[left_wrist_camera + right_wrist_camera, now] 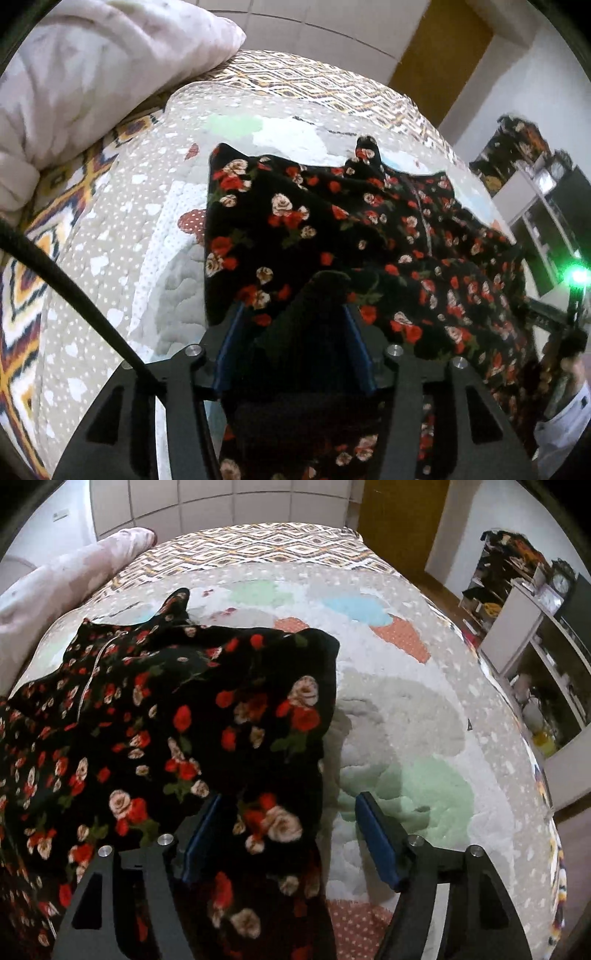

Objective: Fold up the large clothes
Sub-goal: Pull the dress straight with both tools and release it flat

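A large black garment with red and cream roses [332, 229] lies spread on the quilted bed; it also shows in the right wrist view [166, 720]. My left gripper [295, 314] has its blue-padded fingers wide apart, with a bunched fold of the garment lying between and over them. My right gripper [288, 805] is open, its jaws wide apart over the garment's right edge; cloth drapes over the left finger [201, 834], and the right finger [376, 842] is over bare quilt.
The beige quilt [424, 720] with coloured patches covers the bed. A pale rolled duvet [92, 74] lies at the left. A patterned sheet [258, 546] shows at the far end. Shelves with clutter [535, 627] stand at the right. A wooden door [439, 48] is behind.
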